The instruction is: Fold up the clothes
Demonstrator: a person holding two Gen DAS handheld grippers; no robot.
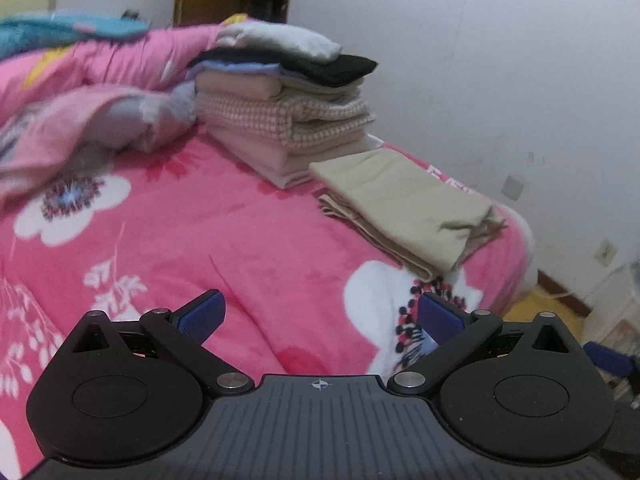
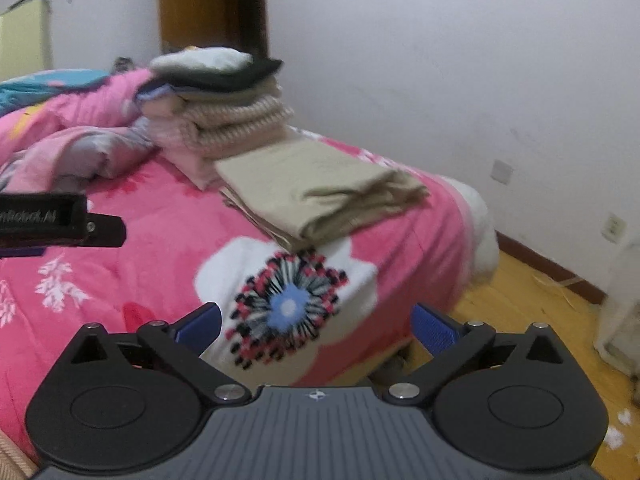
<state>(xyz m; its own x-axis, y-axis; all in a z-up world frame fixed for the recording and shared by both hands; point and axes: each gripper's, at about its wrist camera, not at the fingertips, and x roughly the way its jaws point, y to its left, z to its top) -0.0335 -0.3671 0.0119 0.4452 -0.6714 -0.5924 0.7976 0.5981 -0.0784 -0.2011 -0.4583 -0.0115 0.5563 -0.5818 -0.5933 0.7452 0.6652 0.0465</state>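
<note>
You had both the left gripper (image 1: 322, 314) and the right gripper (image 2: 316, 322) spread wide and empty over the bed (image 1: 224, 240), the folded beige garment (image 1: 404, 208) lying beside the stack (image 1: 288, 112), so fetching another piece looked next.

The bed (image 1: 240, 240) is viewed obliquely downward from near its foot by both wrist cameras; the folded beige garment (image 1: 404, 208) and stack behind it are shared.
</note>
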